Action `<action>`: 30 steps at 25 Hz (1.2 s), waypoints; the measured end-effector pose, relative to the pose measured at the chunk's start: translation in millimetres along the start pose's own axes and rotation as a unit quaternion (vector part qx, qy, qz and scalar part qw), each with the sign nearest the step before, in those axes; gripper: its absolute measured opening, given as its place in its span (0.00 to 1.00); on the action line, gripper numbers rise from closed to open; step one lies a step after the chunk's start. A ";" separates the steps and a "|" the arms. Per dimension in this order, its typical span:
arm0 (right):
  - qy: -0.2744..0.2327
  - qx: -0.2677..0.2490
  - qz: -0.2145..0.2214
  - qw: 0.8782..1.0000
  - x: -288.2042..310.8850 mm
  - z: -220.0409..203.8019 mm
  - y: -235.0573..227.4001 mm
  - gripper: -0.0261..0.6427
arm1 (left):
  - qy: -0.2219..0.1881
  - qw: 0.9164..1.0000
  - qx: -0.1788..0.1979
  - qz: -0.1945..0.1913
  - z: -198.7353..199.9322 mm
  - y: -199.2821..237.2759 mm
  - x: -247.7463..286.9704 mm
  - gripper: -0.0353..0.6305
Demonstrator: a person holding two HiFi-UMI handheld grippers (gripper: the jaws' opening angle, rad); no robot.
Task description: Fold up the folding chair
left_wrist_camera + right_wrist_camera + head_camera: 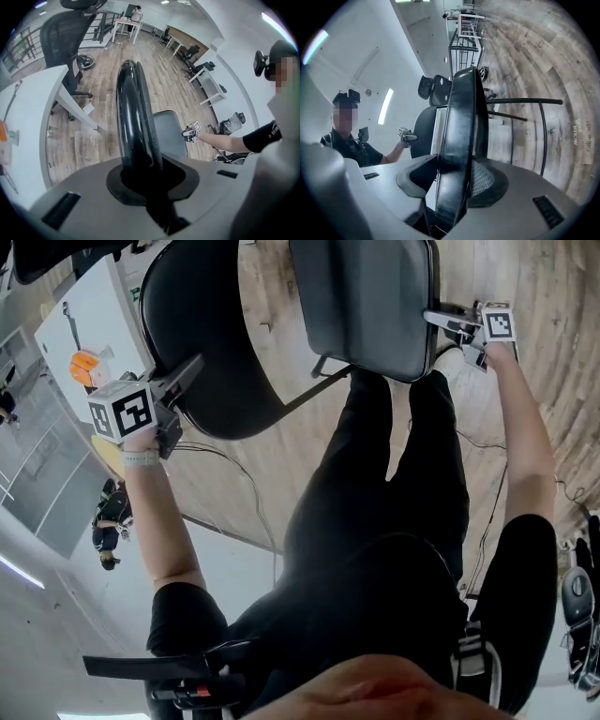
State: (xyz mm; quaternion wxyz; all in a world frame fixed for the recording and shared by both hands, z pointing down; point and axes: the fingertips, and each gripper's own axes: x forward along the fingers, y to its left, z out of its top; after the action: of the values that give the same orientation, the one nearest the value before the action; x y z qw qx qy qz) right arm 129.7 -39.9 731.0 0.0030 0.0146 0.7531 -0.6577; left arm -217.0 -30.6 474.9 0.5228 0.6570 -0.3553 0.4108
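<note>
The backrest (pixel 202 334) stands left of the seat (pixel 366 298), with the desk (pixel 92 307) further left.

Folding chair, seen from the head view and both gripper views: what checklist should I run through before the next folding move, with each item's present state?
1. Left gripper clamped on the backrest rim: ok.
2. Right gripper closed on the seat edge: ok, the edge sits between its pads.
3. Seat folded against the backrest: not ok, the head view shows them well apart.
4. Person's feet away from the chair's frame: cannot tell, the seat hides them.
5. Backrest not touching the white desk: ok, a gap shows in the left gripper view.
</note>
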 end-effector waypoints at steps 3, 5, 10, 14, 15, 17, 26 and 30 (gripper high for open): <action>0.010 -0.013 0.039 0.999 29.5 5.5 36.9 0.30 | -0.008 1.000 0.010 0.009 1.9 1.7 -18.3 0.13; 0.015 -0.020 0.061 0.998 37.7 8.7 57.8 0.26 | -0.009 1.000 0.014 0.013 5.4 -5.8 -23.3 0.13; 0.016 -0.032 0.085 0.996 81.0 13.5 90.1 0.21 | -0.008 1.000 0.013 0.018 4.5 6.4 -37.0 0.14; 0.004 -0.029 0.117 0.993 154.7 19.2 122.4 0.16 | -0.016 1.000 0.013 0.021 -2.7 45.8 -71.2 0.14; 0.006 -0.034 0.118 0.992 163.0 20.5 127.7 0.16 | -0.017 1.000 0.013 0.022 -2.1 47.8 -74.4 0.14; 0.013 -0.045 0.113 0.993 173.0 21.8 135.6 0.15 | -0.019 0.999 0.014 0.022 -0.6 47.5 -76.4 0.14; 0.065 -0.082 0.090 0.990 268.6 22.9 162.5 0.13 | -0.022 0.999 0.018 0.029 -6.6 78.1 -103.1 0.14; 0.064 -0.073 0.097 0.991 307.3 21.1 168.5 0.11 | -0.019 0.999 0.018 0.037 -9.9 86.1 -108.6 0.14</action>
State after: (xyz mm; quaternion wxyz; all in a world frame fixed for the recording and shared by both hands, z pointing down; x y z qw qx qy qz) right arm -173.5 -32.5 553.9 0.0201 0.1295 0.7928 -0.5952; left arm -340.4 -34.2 411.0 0.4885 0.6608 -0.3817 0.4232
